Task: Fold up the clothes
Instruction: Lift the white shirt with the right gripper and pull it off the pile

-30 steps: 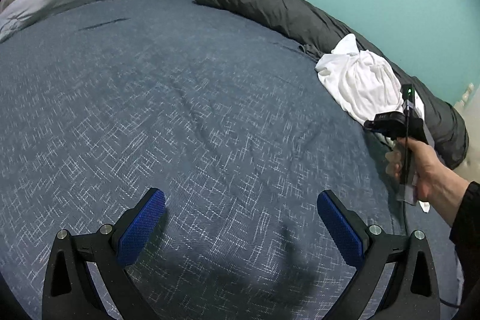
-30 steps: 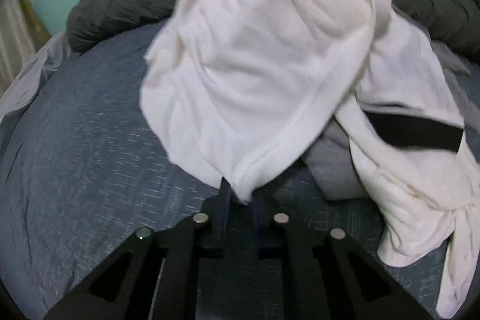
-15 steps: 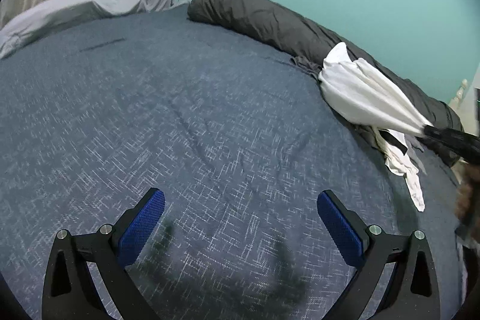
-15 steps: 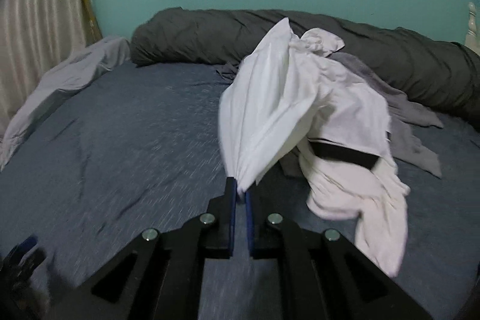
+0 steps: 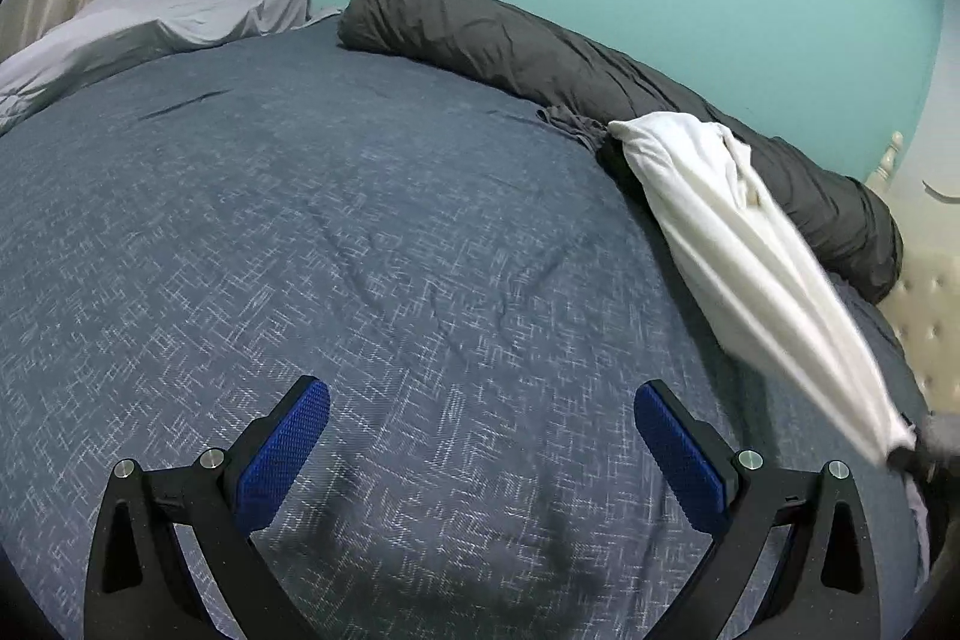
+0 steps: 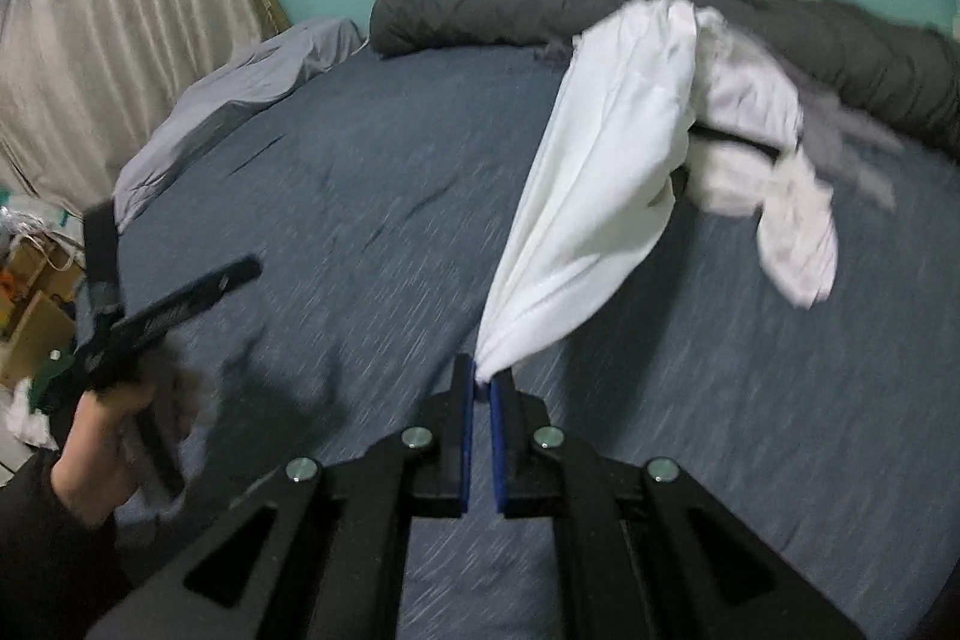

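Observation:
A white garment [image 6: 606, 160] stretches from the clothes pile at the bed's far side down to my right gripper [image 6: 482, 382], which is shut on its edge. In the left wrist view the same white garment [image 5: 738, 250] runs as a taut band to the right gripper [image 5: 906, 454] at the frame's right edge. A second white piece [image 6: 798, 244] with a black band trails from the pile, blurred. My left gripper [image 5: 480, 436] hangs open above the blue bedspread [image 5: 360, 250] with nothing between its blue pads; the left gripper [image 6: 156, 322] also shows in a hand at the left.
A rolled dark grey duvet [image 5: 600, 64] lies along the teal wall. A light grey sheet [image 5: 150, 22] is bunched at the far left by a curtain [image 6: 108, 40]. Boxes and clutter [image 6: 30, 292] sit off the bed's left edge. A tufted headboard [image 5: 924, 316] is at the right.
My right gripper has pulled back and up from the pile, drawing the white garment out into a long stretched band. The left gripper rose slightly and stayed open.

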A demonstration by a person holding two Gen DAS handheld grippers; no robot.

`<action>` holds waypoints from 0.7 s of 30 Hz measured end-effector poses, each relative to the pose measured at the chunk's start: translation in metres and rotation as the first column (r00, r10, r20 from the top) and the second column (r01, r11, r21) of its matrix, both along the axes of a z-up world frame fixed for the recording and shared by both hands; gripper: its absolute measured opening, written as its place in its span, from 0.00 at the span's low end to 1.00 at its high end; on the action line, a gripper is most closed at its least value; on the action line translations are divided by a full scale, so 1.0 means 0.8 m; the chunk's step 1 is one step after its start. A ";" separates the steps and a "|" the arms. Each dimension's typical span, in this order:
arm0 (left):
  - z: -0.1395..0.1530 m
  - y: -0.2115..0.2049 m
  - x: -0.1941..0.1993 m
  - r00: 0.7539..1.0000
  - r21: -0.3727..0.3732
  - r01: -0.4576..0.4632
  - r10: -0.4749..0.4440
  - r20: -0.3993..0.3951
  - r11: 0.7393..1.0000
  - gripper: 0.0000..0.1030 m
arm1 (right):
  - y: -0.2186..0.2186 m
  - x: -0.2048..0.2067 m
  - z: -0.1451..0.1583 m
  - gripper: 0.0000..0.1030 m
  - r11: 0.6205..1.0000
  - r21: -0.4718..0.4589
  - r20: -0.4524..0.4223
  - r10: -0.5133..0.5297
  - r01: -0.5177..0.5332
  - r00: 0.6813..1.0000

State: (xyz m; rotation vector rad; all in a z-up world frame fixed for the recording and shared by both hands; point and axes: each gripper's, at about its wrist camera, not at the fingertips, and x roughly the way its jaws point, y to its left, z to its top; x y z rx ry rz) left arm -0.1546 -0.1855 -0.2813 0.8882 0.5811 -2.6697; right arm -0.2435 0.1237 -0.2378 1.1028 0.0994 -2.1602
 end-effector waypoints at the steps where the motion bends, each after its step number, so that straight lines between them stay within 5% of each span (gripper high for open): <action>1: -0.002 -0.002 0.000 1.000 0.003 0.002 -0.002 0.003 1.000 1.00 | -0.001 0.002 -0.009 0.04 1.000 -0.007 0.032 0.003 -0.003 0.999; 4: -0.007 -0.006 -0.001 1.000 0.011 -0.001 0.001 0.017 1.000 1.00 | -0.008 0.002 -0.031 0.04 1.000 -0.003 0.122 0.018 -0.018 0.992; 9: -0.011 -0.012 -0.001 1.000 0.019 -0.013 0.012 0.018 1.000 1.00 | -0.003 -0.010 -0.037 0.05 0.995 0.064 0.081 -0.079 0.074 0.994; 15: -0.013 -0.002 -0.004 1.000 0.017 0.017 -0.017 0.017 1.000 1.00 | 0.024 -0.077 -0.056 0.14 0.970 0.096 0.069 -0.229 0.222 0.971; 17: -0.014 0.001 -0.005 1.000 0.008 0.022 -0.022 0.021 1.000 1.00 | 0.022 -0.102 -0.071 0.23 0.962 0.106 0.095 -0.261 0.251 0.961; 21: -0.019 0.003 -0.008 0.999 0.002 0.032 -0.033 0.030 0.999 1.00 | 0.021 -0.153 -0.092 0.30 0.940 0.050 0.140 -0.341 0.337 0.930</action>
